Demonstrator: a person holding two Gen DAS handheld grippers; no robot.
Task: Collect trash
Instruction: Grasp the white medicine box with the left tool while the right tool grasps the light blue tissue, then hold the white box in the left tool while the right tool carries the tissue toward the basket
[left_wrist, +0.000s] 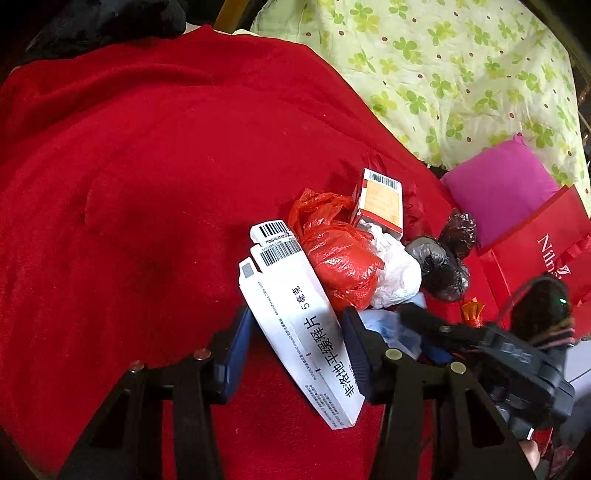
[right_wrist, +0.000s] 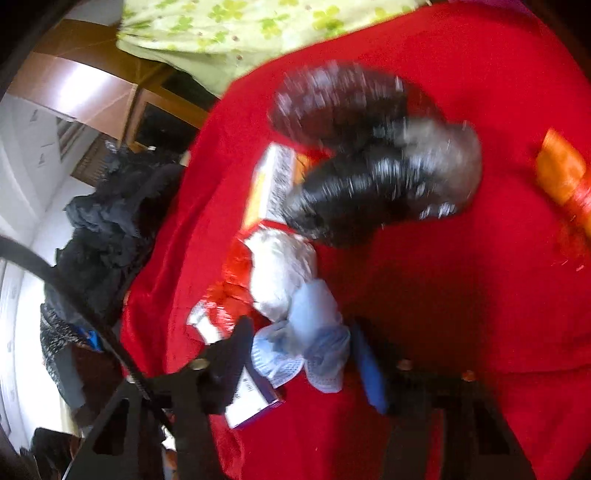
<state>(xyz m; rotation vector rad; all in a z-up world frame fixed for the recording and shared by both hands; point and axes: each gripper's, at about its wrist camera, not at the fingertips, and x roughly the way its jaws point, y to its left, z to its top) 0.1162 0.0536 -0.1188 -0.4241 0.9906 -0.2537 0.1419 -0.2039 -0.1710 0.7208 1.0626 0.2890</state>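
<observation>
On a red blanket, the left gripper straddles a white medicine box, jaws spread and not pinching it. Ahead of them lie a red plastic bag, an orange carton and black bags. The right gripper stands released around crumpled pale-blue tissue

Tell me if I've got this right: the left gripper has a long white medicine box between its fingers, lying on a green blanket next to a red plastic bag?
Nearly. The left wrist view shows the blanket is red, not green; the green-patterned cloth lies farther back. The white medicine box does sit between the left gripper fingers, beside the red plastic bag.
</observation>
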